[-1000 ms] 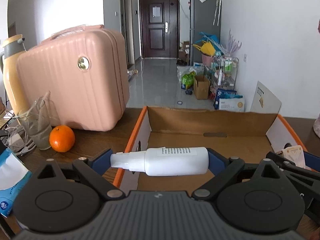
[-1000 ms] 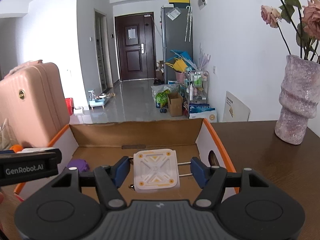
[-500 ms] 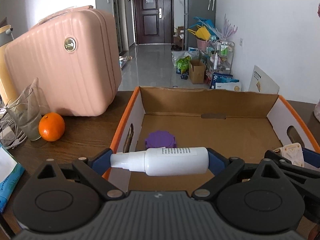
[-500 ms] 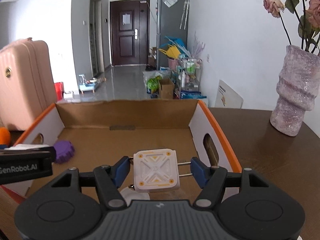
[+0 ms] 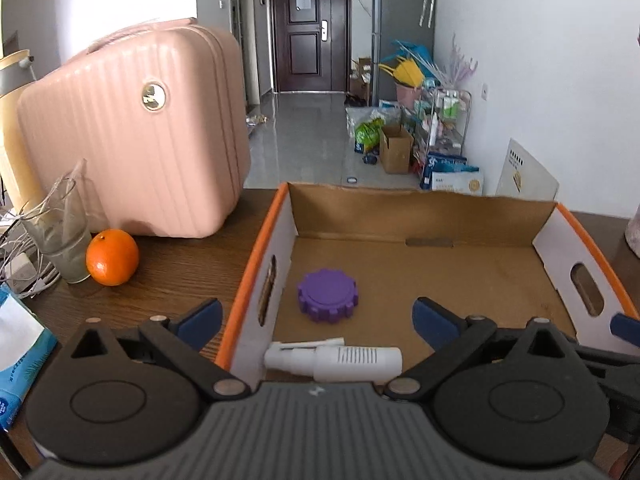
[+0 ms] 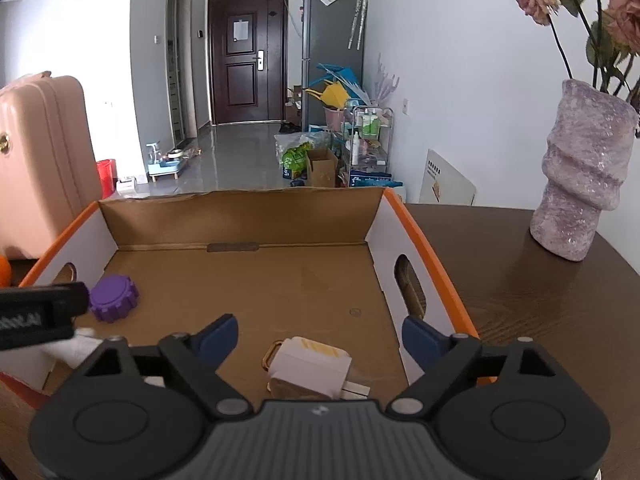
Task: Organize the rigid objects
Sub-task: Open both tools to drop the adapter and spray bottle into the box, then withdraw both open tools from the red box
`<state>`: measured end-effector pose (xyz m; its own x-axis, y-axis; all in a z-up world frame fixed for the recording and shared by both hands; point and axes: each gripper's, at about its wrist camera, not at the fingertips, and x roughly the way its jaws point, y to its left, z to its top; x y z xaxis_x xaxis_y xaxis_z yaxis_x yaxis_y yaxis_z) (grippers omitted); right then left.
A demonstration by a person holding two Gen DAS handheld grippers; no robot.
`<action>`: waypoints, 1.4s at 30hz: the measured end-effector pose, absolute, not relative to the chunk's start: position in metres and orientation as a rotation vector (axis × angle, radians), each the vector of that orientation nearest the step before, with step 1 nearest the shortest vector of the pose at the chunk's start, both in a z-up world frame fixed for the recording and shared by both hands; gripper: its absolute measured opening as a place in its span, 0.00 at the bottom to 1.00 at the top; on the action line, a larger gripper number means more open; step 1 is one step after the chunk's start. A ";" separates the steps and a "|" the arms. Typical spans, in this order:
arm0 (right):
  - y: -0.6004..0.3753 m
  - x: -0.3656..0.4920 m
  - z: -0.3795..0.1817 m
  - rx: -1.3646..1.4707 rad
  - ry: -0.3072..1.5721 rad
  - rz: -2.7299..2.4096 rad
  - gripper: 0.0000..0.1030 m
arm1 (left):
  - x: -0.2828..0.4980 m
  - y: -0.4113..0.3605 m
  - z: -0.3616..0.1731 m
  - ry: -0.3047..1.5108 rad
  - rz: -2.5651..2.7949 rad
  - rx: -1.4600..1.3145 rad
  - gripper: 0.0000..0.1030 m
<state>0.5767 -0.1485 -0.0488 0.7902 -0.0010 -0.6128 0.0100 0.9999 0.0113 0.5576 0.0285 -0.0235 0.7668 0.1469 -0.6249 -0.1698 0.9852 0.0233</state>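
Both tools hang over the near end of a cardboard box [image 5: 420, 216] with orange-edged white side walls, which sits on a dark wood-grain worktop [image 6: 540, 300]. The left hand-held gripper [image 5: 316, 316] has its blue-tipped jaws spread and opening wider, with nothing pressed between them; just below and in front of it, a white spray bottle [image 5: 336, 360] lies on its side on the box floor against the near left wall. A little farther ahead of it rests a purple gear-shaped cap [image 5: 327, 296], also on the box floor. The right hand-held gripper [image 6: 318, 336] likewise has its jaws apart and opening, empty; beneath the gap between them a white plug adapter [image 6: 310, 368] lies tilted on the cardboard floor, touching neither pad. To the left of the left tool, outside the box, a blue tissue pack [image 5: 20, 360] lies nearest, then an orange [image 5: 112, 258] just beside a clear glass [image 5: 60, 240] and some white cables. Behind those stands a pink hard-shell suitcase [image 5: 136, 136] with a cream-coloured flask at its far left. To the right of the right tool, well beyond the box, a mottled lilac vase [image 6: 580, 176] holds dried roses. Past the worktop's far edge the room opens into a grey tiled floor, cluttered with a small carton, bags and a wire rack, leading to a dark brown door [image 6: 246, 56] beside a grey refrigerator.
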 end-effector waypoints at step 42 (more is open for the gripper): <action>-0.167 0.430 -0.007 0.041 0.412 0.084 1.00 | 0.417 0.048 0.006 0.474 0.148 -0.048 1.00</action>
<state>0.4305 -0.1672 -0.0066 0.9127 0.0899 -0.3986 -0.0732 0.9957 0.0571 0.4173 0.0479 0.0057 0.8791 0.1309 -0.4583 -0.1533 0.9881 -0.0118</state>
